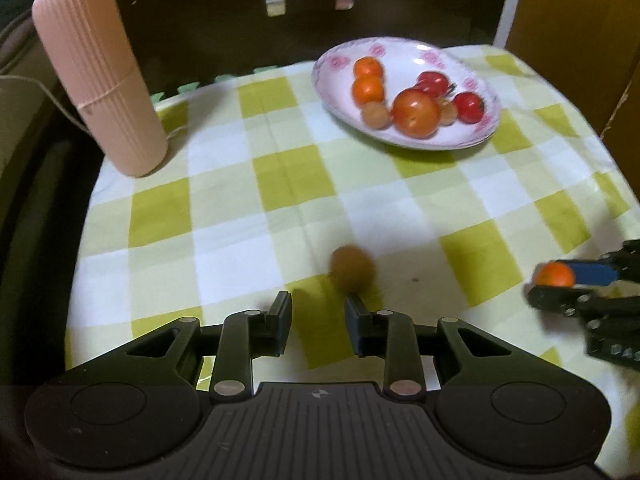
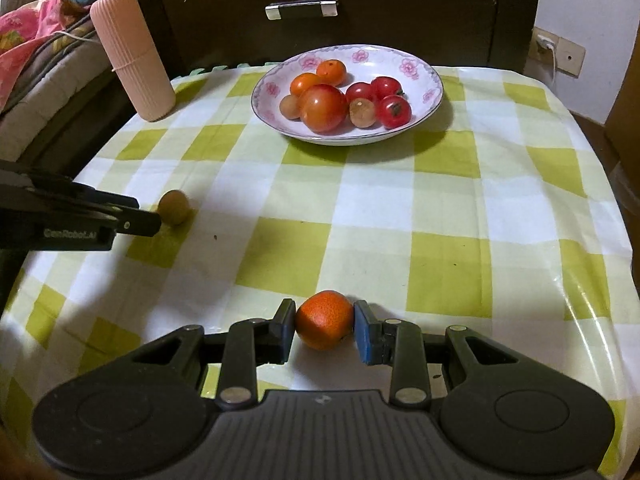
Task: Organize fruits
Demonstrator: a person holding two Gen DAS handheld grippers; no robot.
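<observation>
My right claw [image 2: 325, 326] pinches an orange [image 2: 325, 320] at the near bench edge; left claw [image 1: 318, 312], spread, nears a longan [image 1: 352, 268]. Next, I judge: carry both to the far plate [image 2: 424, 112].

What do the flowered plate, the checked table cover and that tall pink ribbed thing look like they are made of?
The plate looks like glazed ceramic: white, glossy, with a printed pink flower rim. The table cover seems a plastic-coated or vinyl sheet, since its near edge shines and wrinkles stiffly; plain cloth cannot be excluded. The pink ribbed container looks like matte moulded plastic or silicone, with even grooves and no gloss.
</observation>
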